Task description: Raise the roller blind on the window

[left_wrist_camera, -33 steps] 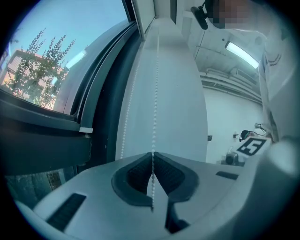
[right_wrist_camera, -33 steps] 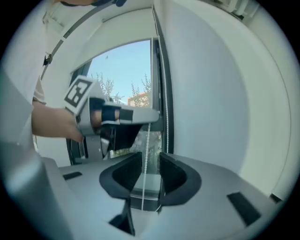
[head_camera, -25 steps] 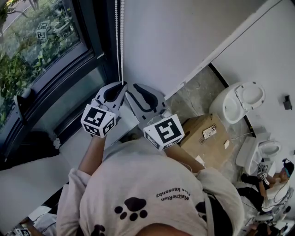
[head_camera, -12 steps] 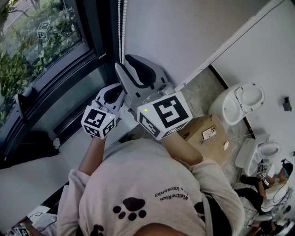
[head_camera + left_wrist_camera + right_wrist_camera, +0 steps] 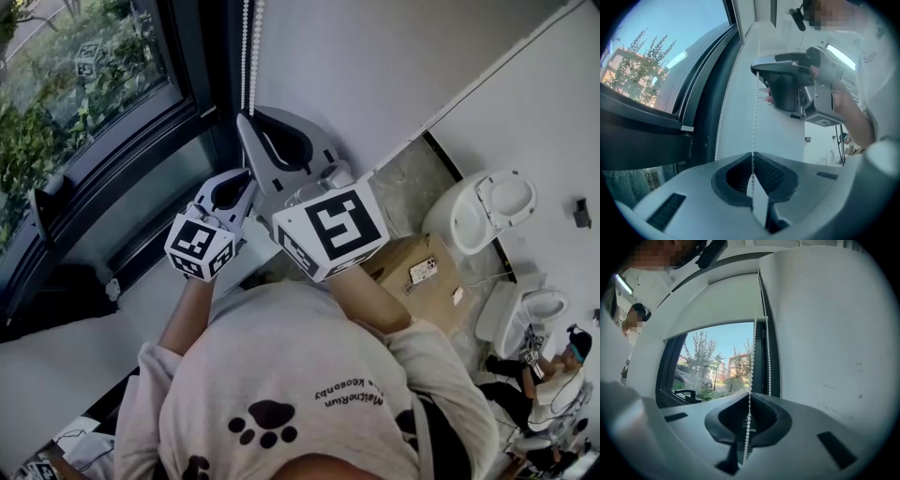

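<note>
Fingers (image 5: 765, 420) of the right gripper (image 5: 750, 395) have just closed on the bead cord (image 5: 754, 343) beside the window frame (image 5: 202, 66); the left gripper (image 5: 752, 154) pinches it lower down. It looks light, limp and slippery, so clamp firmly.

Looking down, we hold both grippers at the white bead chain (image 5: 251, 52) beside the dark window frame (image 5: 192, 84); the right gripper (image 5: 247, 116) sits higher, its jaws having just closed on the chain; the left gripper (image 5: 251, 174), jaws together, lies just below it; a cardboard box (image 5: 417, 270) and a white toilet (image 5: 487, 208) stand at the right.
</note>
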Tool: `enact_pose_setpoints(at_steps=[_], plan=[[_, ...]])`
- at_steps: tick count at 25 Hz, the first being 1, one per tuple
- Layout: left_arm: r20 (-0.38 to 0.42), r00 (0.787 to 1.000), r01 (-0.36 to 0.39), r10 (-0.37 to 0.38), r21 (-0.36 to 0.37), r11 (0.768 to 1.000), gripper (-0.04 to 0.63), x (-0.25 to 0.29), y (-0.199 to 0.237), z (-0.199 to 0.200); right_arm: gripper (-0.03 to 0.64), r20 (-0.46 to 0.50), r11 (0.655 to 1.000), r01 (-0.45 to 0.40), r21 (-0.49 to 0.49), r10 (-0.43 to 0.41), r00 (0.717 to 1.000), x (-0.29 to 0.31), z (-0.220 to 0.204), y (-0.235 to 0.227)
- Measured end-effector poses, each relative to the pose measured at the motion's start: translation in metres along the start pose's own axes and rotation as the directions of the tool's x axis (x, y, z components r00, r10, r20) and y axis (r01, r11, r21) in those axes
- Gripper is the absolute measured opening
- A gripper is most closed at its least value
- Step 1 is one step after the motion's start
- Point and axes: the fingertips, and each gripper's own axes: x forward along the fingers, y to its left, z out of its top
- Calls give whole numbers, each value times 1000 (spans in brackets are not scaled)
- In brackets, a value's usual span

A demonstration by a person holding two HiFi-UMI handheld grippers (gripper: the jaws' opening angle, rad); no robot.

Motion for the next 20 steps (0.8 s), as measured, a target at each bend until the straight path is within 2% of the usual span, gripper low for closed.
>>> enact_pose_setpoints(at_steps=[4,11,20], plan=[[-39,999,-10,10,1,1000,19,1,2,-24,15,-43,1000,5,17,-4,999,1,-25,-1],[-135,990,-47,46,-5,999,19,-6,9,-93,15,-149,1000,7,22,-4,989,-3,-94,9],[-214,976,-54,48,-21,998,20,-15,8,-147,15,-172,999,18,30,-12,985,-12,-146,18]])
